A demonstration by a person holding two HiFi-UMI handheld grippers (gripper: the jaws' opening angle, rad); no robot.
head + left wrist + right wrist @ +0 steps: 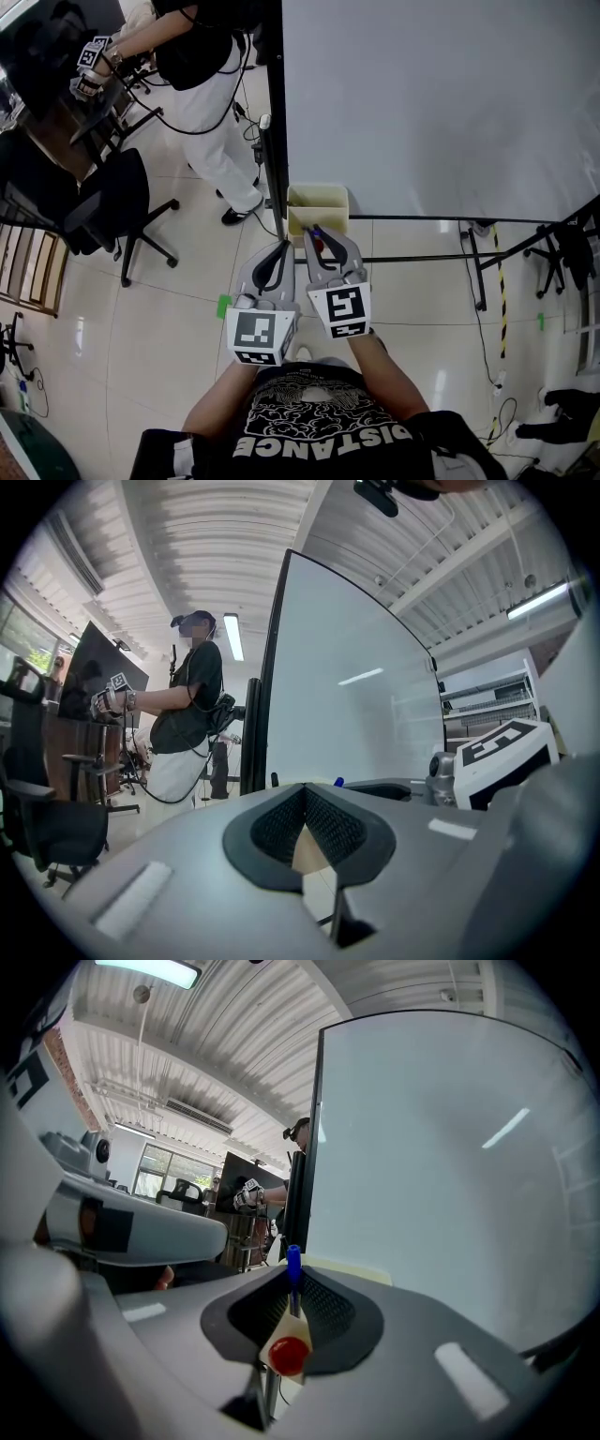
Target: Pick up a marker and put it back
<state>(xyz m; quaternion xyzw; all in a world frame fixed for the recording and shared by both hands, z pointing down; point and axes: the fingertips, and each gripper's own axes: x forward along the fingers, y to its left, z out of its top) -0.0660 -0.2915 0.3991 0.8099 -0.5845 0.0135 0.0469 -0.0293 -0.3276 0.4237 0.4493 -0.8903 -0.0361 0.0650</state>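
A marker with a blue cap (293,1265) stands upright between the pads of my right gripper (292,1279), which is shut on it. Lower in the same gap a red round end (289,1354) faces the camera; whether it belongs to the same marker I cannot tell. In the head view the blue tip (315,231) and the red spot (320,246) sit at the right gripper (315,236), just in front of a pale yellow box (319,197) at the whiteboard's lower left corner. My left gripper (284,247) hangs beside it, shut and empty (305,791).
A large whiteboard (441,103) on a black wheeled stand (478,272) fills the right. A person in dark top and white trousers (202,66) stands at the far left by a desk. A black office chair (112,202) stands on the tiled floor.
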